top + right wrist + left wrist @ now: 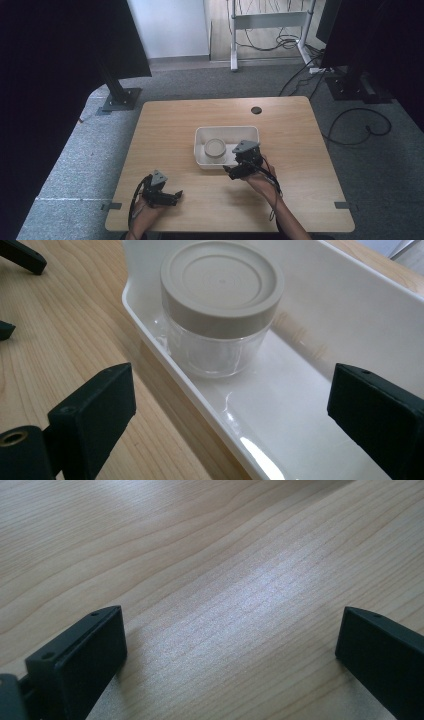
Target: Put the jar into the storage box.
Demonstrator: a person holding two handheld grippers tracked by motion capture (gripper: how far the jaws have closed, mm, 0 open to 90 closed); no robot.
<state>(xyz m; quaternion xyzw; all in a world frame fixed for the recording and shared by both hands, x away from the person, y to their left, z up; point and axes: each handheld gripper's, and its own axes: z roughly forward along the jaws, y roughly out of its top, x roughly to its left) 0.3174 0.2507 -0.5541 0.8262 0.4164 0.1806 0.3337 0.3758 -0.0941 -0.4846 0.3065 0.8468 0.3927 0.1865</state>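
Observation:
A white rectangular tray (227, 129) sits at the middle of the wooden table (170, 130). In its left half stands a clear glass jar with a beige lid (215, 148), upright and closed. My right gripper (233, 168) is open at the tray's near edge. In the right gripper view its jaws straddle the tray's front rim (165, 362), and the jar (220, 305) stands a short way ahead of the right gripper (232, 390), untouched. My left gripper (176, 196) rests open near the front left of the table. Bare wood lies between the left gripper's (230, 630) jaws.
A round cable hole (256, 110) sits near the table's far edge. Black panels on metal stands (120, 97) flank the table at left and right. Cables (360, 125) trail over the grey carpet at right. A white desk frame (267, 20) stands at the back.

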